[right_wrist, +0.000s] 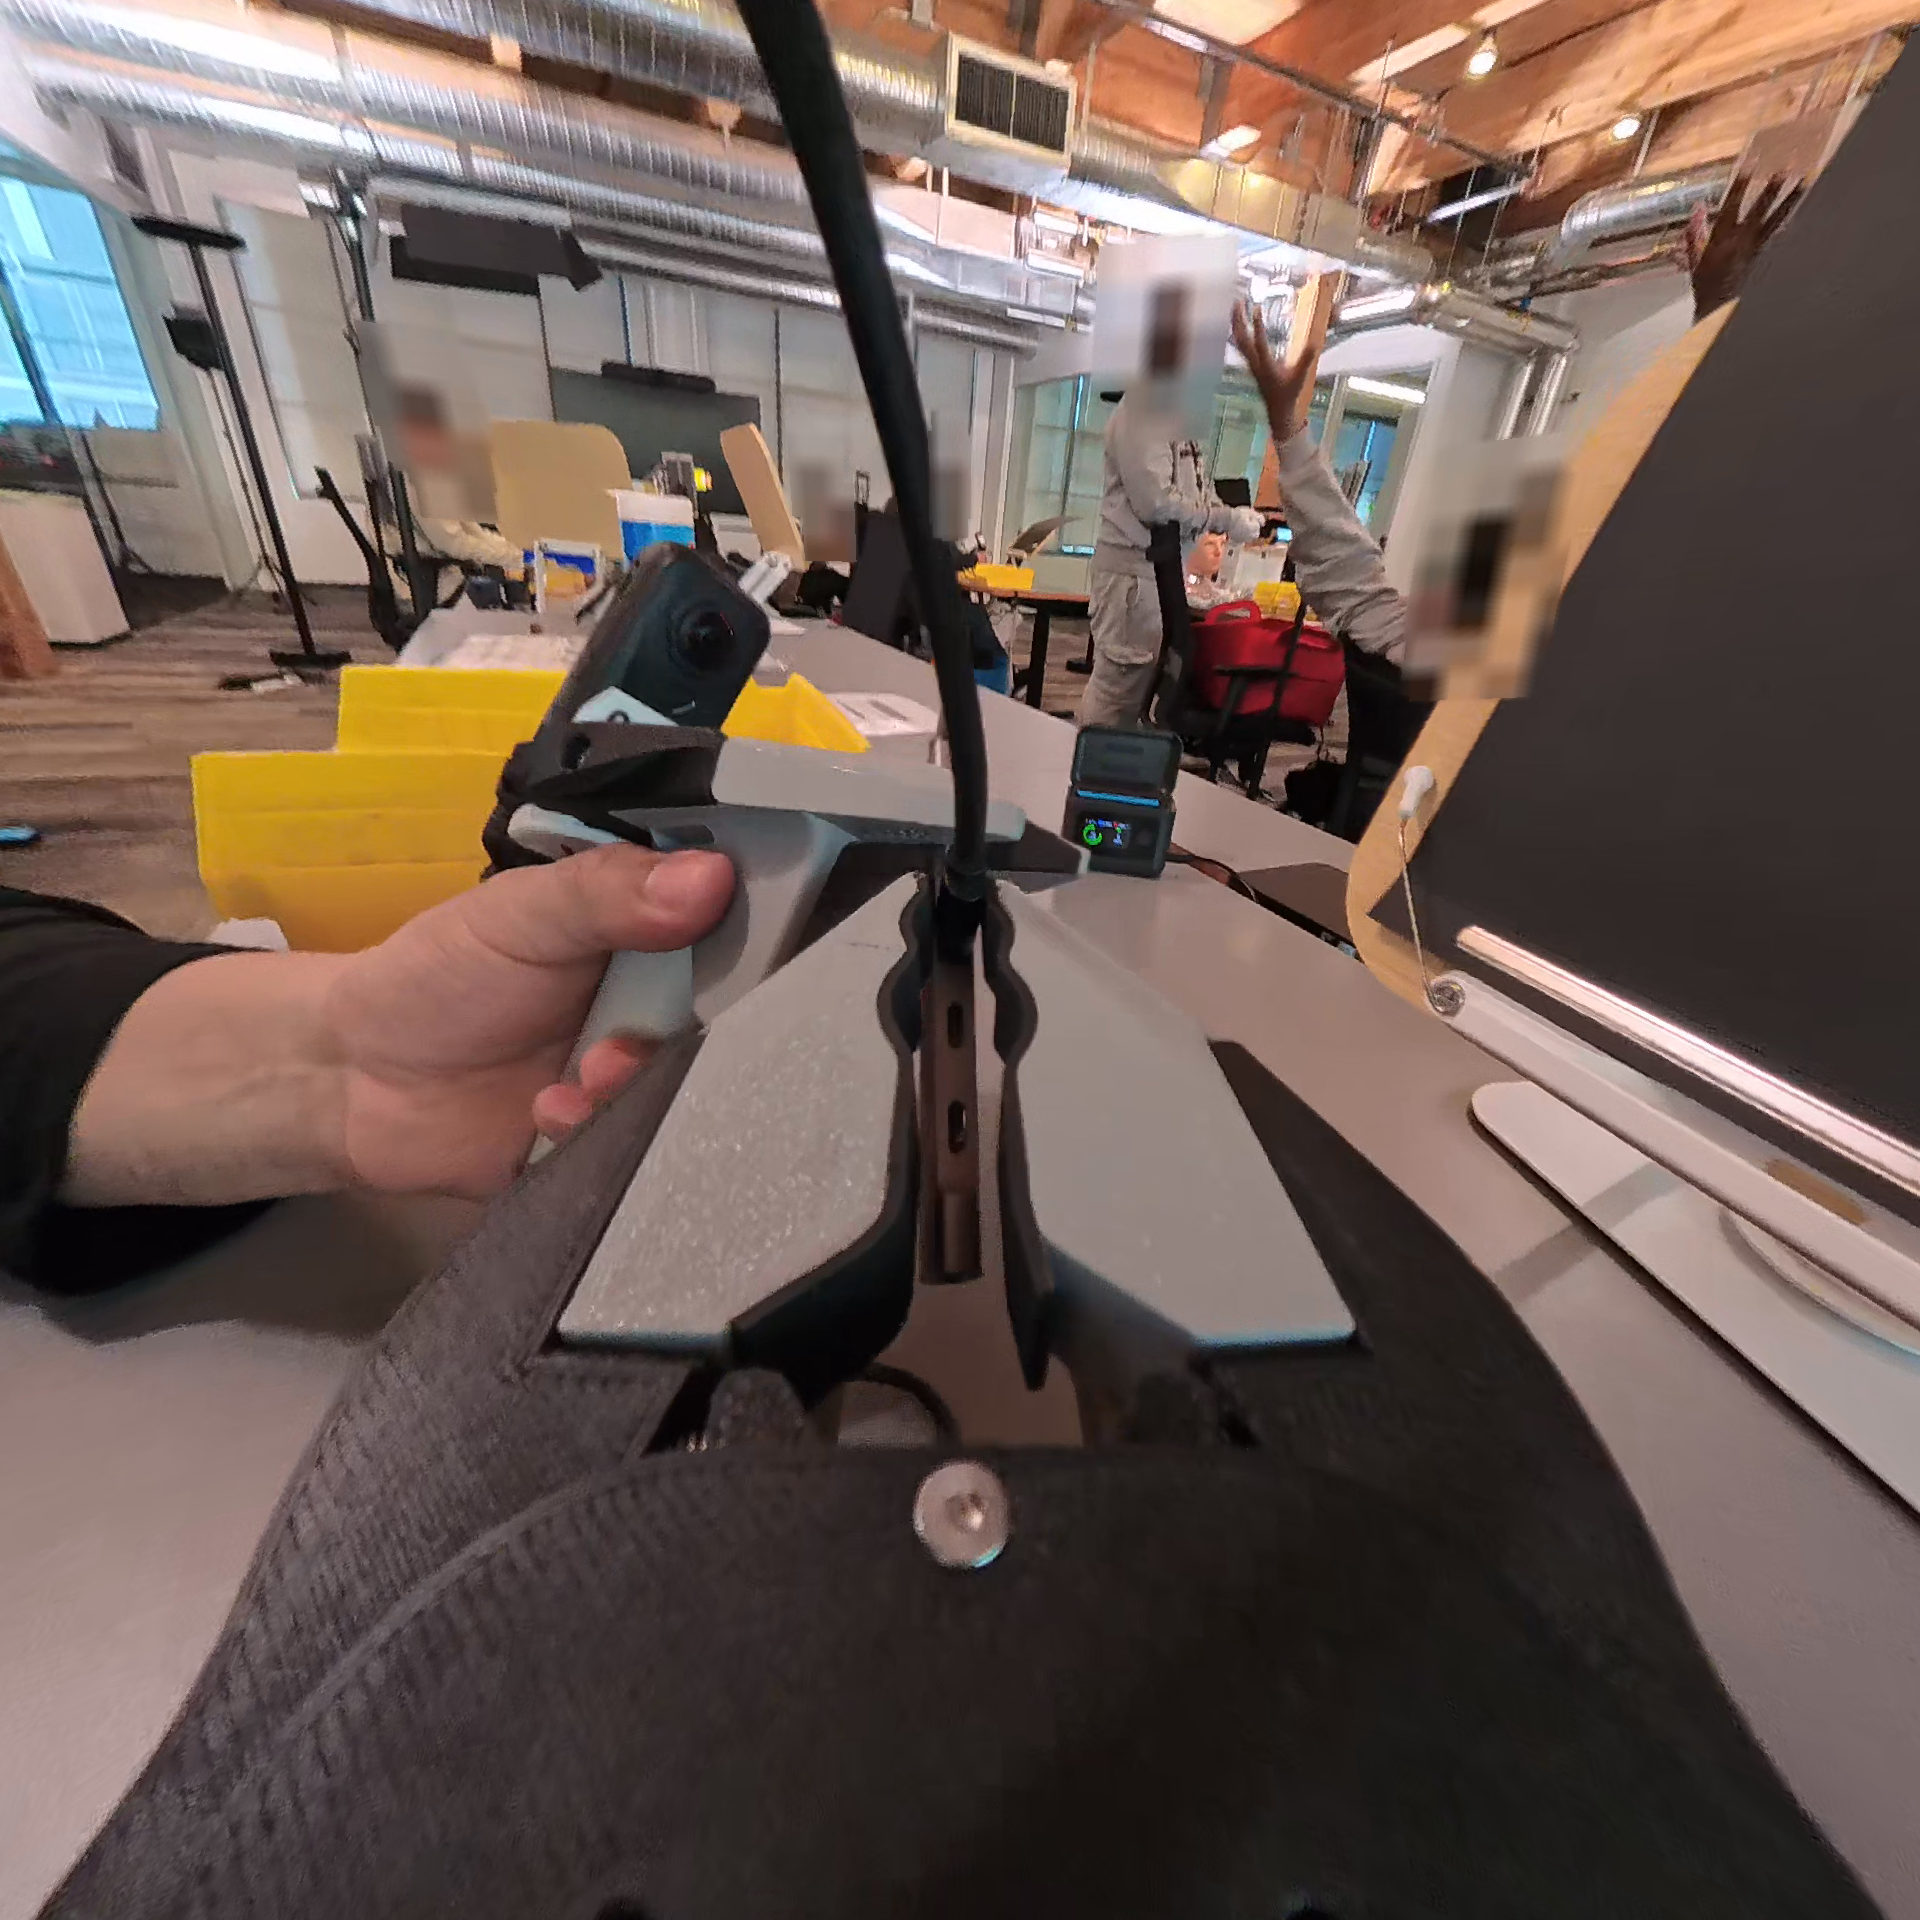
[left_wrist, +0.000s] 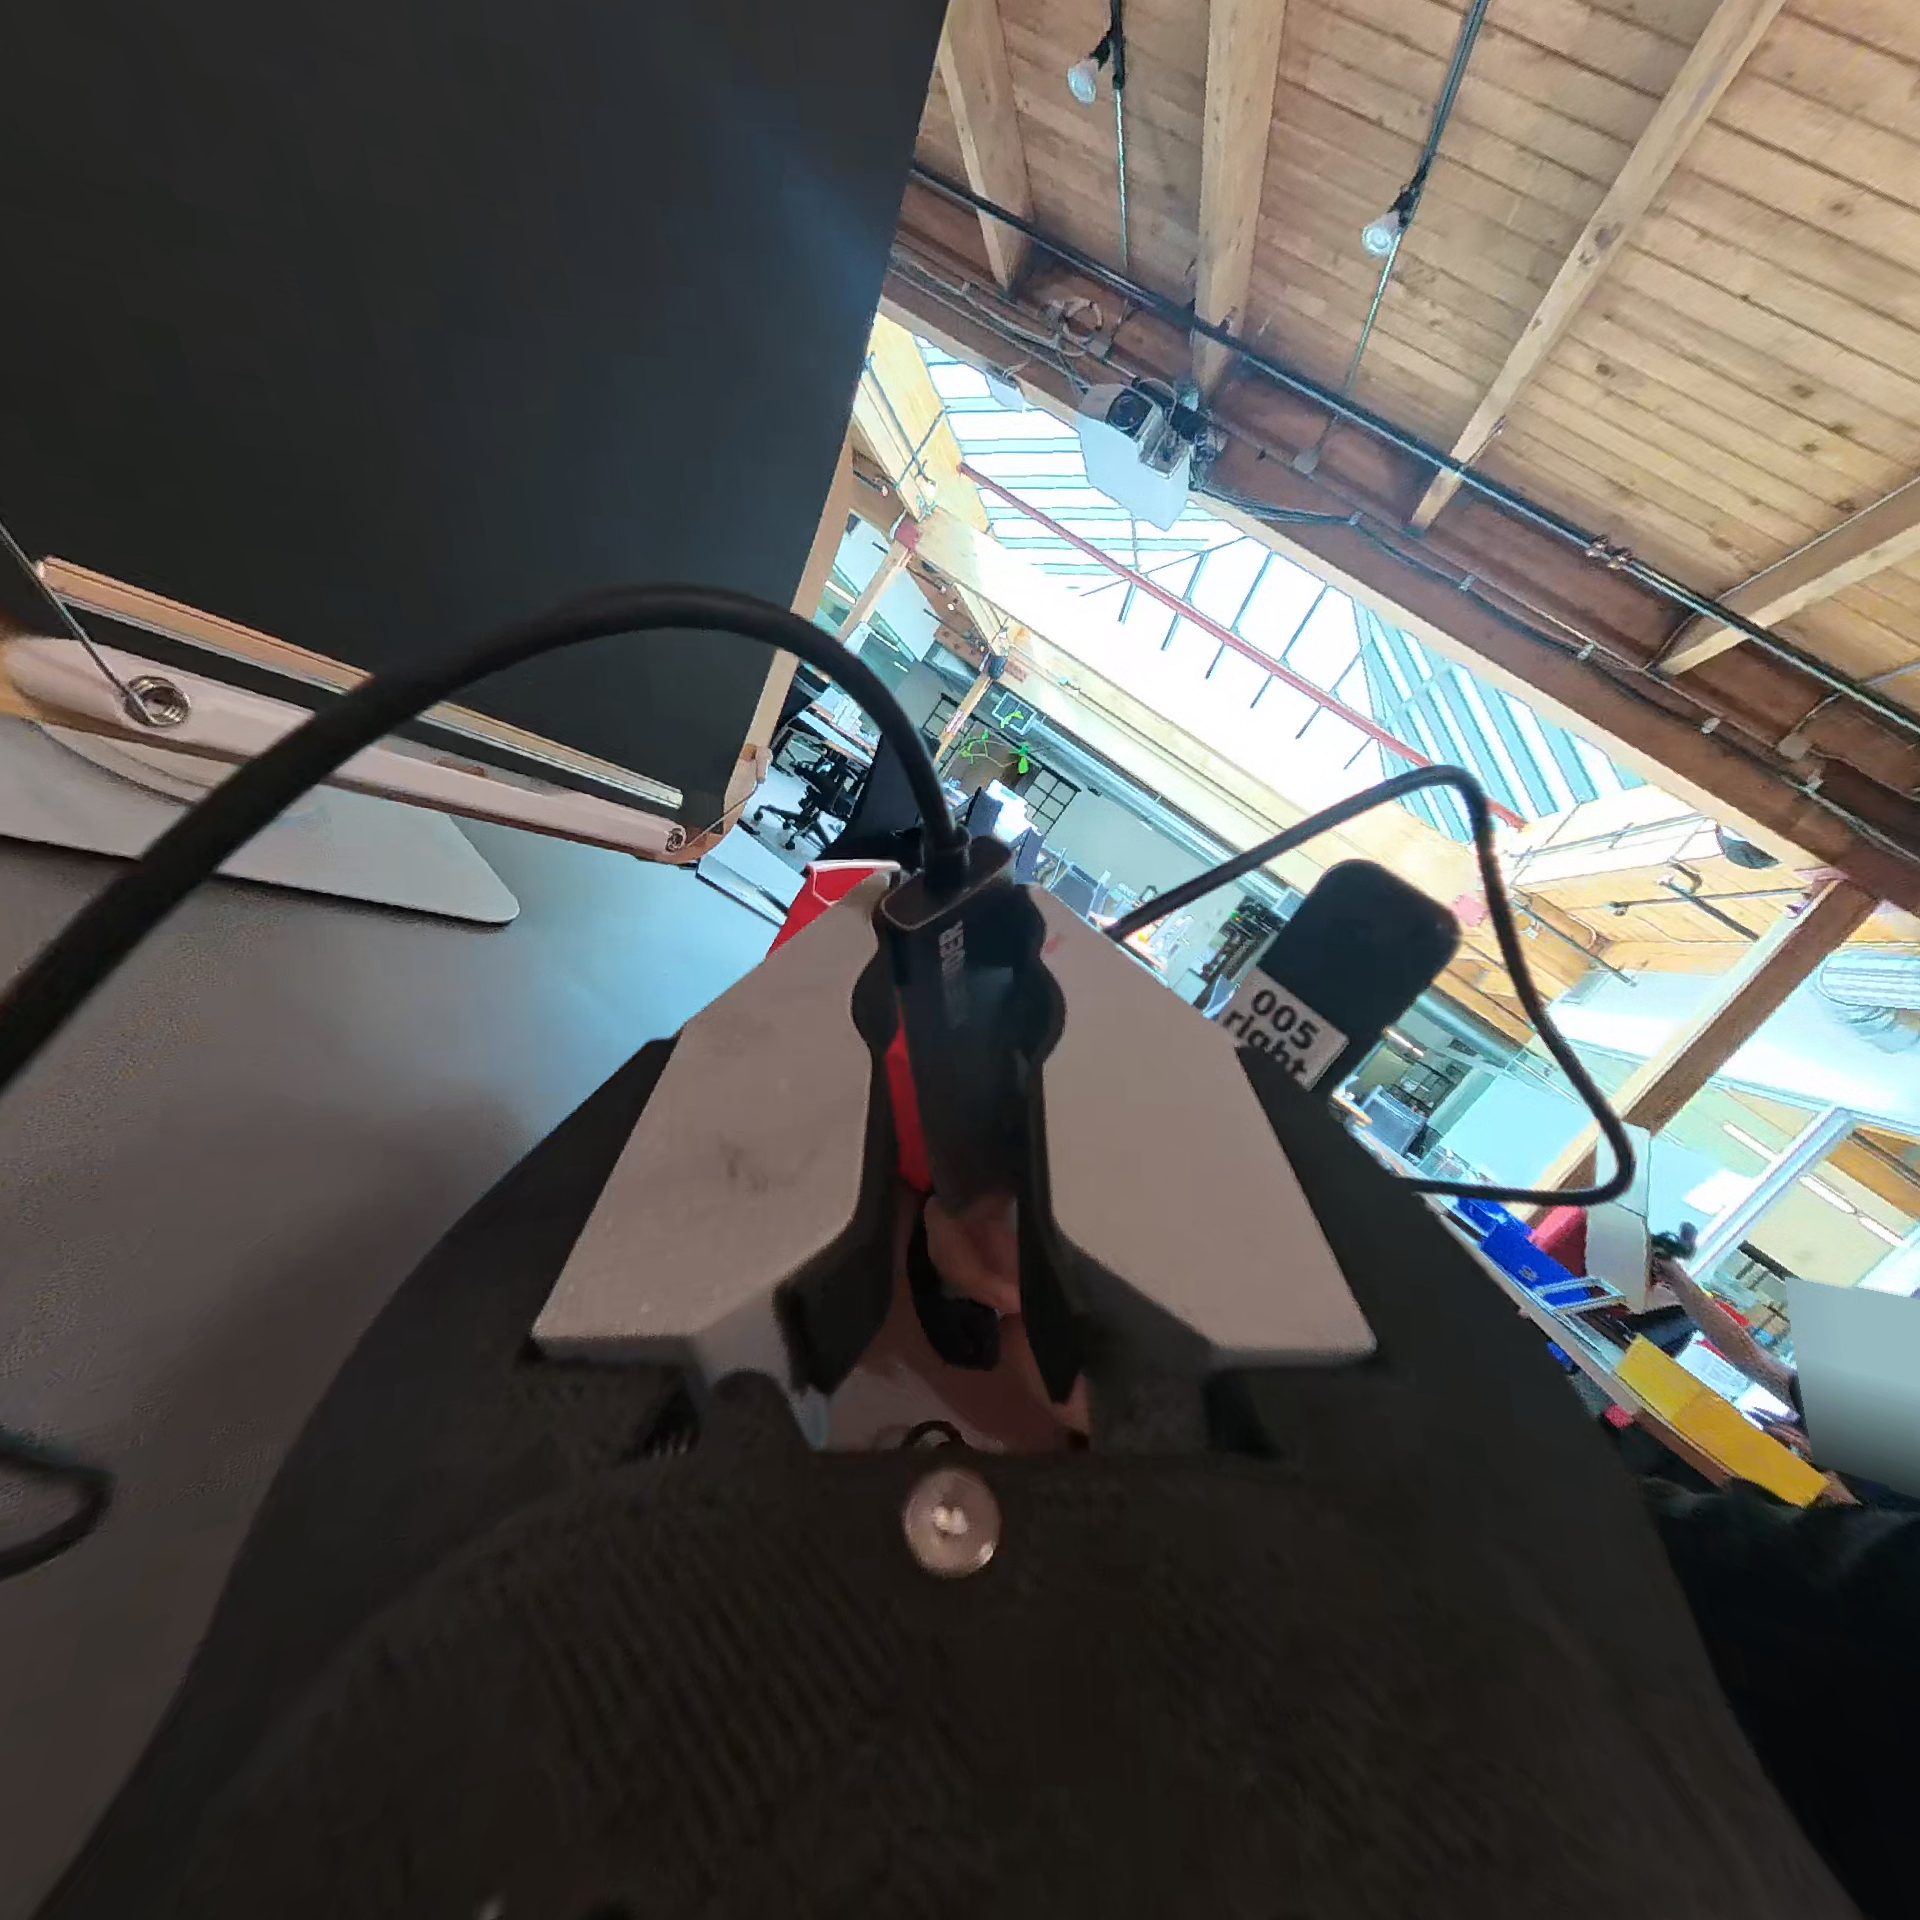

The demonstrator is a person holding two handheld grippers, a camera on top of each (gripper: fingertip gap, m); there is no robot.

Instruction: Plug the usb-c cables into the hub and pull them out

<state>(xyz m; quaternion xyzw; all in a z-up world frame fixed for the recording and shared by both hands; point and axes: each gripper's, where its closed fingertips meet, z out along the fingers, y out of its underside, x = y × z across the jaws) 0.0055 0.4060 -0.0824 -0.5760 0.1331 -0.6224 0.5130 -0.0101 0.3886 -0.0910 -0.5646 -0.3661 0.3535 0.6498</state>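
The left claw [left_wrist: 961,935] grips the hub [left_wrist: 940,997]; the right claw [right_wrist: 961,914] pinches its cable [right_wrist: 894,416]; yellow bins [right_wrist: 343,821] sit at ten o'clock.

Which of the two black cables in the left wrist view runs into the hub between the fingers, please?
The thicker cable: it arches in from the left and ends at the hub, whereas the thin cable loops away on the right.

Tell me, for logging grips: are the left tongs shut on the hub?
Shut: the left tongs clamp the slim dark metal hub.
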